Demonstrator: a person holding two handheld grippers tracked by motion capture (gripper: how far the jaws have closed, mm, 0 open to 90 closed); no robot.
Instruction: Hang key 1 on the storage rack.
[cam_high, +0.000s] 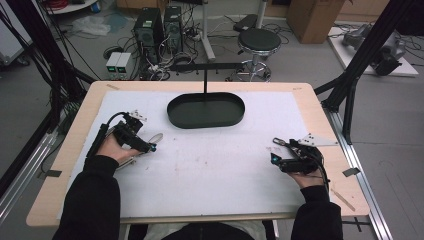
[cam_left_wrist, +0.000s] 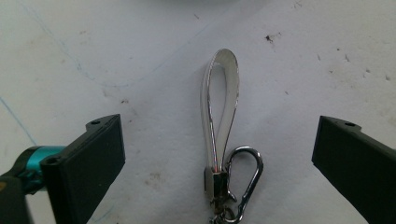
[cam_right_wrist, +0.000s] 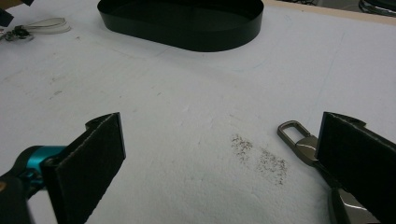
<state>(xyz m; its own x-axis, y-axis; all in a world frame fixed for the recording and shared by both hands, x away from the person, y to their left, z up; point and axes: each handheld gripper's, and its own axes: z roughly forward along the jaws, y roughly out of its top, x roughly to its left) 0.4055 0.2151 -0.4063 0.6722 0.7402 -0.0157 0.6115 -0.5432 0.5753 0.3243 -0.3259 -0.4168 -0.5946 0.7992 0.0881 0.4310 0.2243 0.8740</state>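
White foam sheet (cam_high: 210, 165) is spread over the counter (cam_high: 80, 130). The left gripper (cam_left_wrist: 219, 154) is held just above a white strap keychain (cam_left_wrist: 219, 121), and its 2 fingers (cam_left_wrist: 88, 163) are spread wide on both sides of it, not touching it. The right gripper (cam_right_wrist: 219, 158) is also seen wide open, with a metal clip (cam_right_wrist: 299, 140) lying just beside its right finger. A black oval tray (cam_high: 206, 110) is set farther back, between the 2 hands.

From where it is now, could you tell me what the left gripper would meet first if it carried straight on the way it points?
Probably the white strap keychain: it lies on the white mat between the open jaws of the left gripper, untouched, directly ahead; how far off is unclear.
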